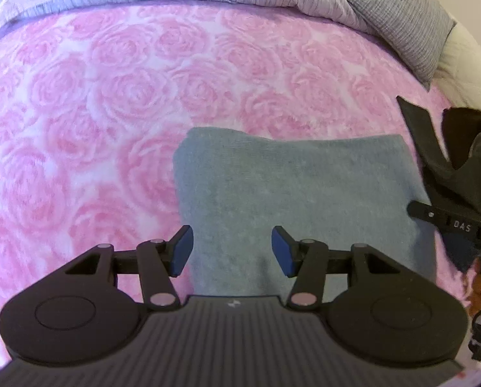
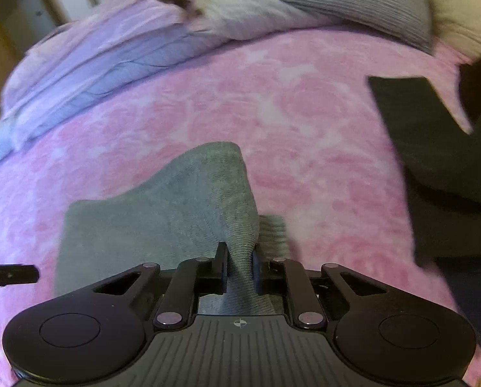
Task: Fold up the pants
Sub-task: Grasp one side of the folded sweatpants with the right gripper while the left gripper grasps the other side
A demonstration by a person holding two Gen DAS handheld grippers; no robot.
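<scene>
Grey pants (image 1: 288, 187) lay folded on the pink rose blanket (image 1: 111, 96), near its front edge, well clear of the pillows (image 1: 398, 16) at the far side. Left gripper (image 1: 232, 251) hovered above the pants, jaws apart, blue pads (image 1: 182, 251) touching nothing. Right gripper (image 2: 240, 264) was clamped on a pinched-up ridge of the pants (image 2: 182, 206), fabric bunched between both fingers. Dark clothing (image 2: 434, 148) sat on the blanket just right of the pants.
</scene>
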